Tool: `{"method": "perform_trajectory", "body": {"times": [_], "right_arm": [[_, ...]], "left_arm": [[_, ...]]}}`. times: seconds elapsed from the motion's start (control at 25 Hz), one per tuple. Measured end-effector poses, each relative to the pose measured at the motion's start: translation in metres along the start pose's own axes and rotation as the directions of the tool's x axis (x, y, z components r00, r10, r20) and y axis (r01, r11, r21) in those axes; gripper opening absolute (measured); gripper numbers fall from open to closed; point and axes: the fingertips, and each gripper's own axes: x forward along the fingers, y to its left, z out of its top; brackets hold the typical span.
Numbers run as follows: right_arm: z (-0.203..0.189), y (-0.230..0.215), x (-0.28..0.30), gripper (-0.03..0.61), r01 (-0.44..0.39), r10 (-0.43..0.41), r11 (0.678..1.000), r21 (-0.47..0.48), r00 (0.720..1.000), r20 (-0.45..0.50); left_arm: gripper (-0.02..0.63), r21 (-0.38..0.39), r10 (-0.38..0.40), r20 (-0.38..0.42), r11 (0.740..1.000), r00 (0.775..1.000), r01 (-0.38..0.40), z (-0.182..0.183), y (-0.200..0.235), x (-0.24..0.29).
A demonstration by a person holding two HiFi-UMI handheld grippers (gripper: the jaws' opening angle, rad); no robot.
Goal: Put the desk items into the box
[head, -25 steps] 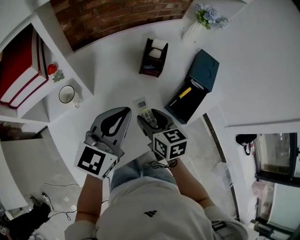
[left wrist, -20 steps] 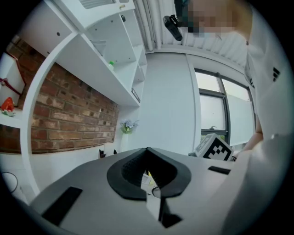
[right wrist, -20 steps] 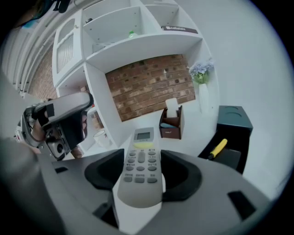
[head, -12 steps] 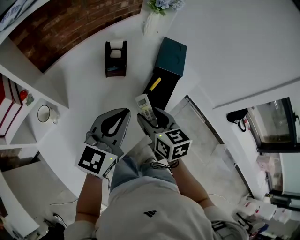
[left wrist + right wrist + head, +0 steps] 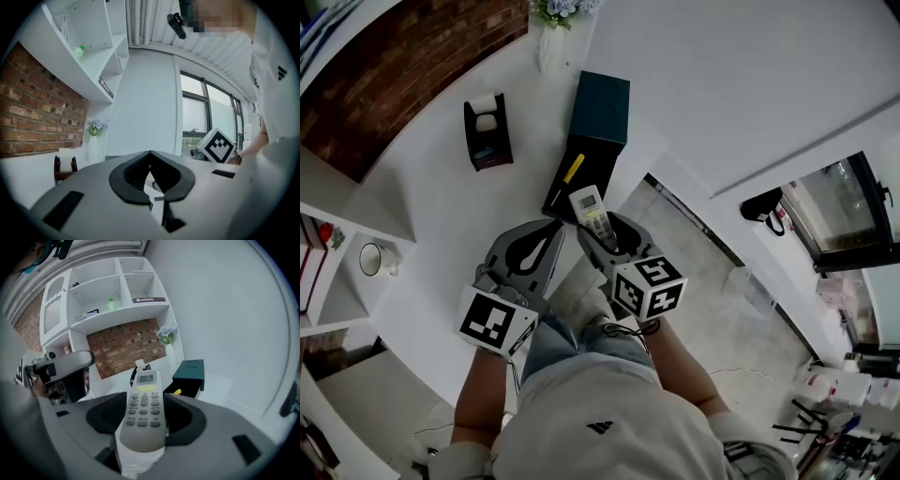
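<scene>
Shifted since half a second ago: box, holder and mug all sit further left in the head view, and my hold on the remote is unchanged.

- Right gripper [image 5: 602, 223]: one. Fingers closed on the lower body of the remote control [image 5: 592, 211], which stands up out of them, screen end away from me.
- Remote control: one, pale grey, one small screen, a yellow-green band beneath it, then rows of grey buttons. Button print is too small to read. Its far end overlaps the near edge of the box in the head view, not inside it.
- Left gripper [image 5: 553, 223]: one. Fingers pressed together at the tips, holding nothing.
- Box [image 5: 600, 108]: one, dark teal, open, black interior showing.
- Yellow-handled tool [image 5: 573, 169]: one, lying in the black interior.
- Dark holder [image 5: 487, 131]: one, on the tabletop [image 5: 441, 216], one white roll in it.
- Vase of flowers [image 5: 551, 33]: one, behind the box.
- Mug [image 5: 373, 258]: one, white, on a low shelf.
- Marker cubes: one per gripper, square patterns only, no writing.
</scene>
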Motion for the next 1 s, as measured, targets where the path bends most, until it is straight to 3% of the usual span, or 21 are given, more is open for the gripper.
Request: {"method": "perform_trajectory", "body": {"times": [0.52,1.0], "right_arm": [[0.002,-0.035,0.033,0.253,0.040,-0.039,0.998,0.054,0.999,-0.026],[-0.017,-0.056,0.089,0.253,0.084,-0.078,0.996,0.037,0.986,-0.145]], "left_arm": [[0.012,-0.020,-0.018,-0.053,1.000,0.998,0.017,-0.011,0.008,0.012],[0.012,-0.055,0.007,-0.069,0.998,0.998,-0.011,-0.021,0.050,0.007]]}}
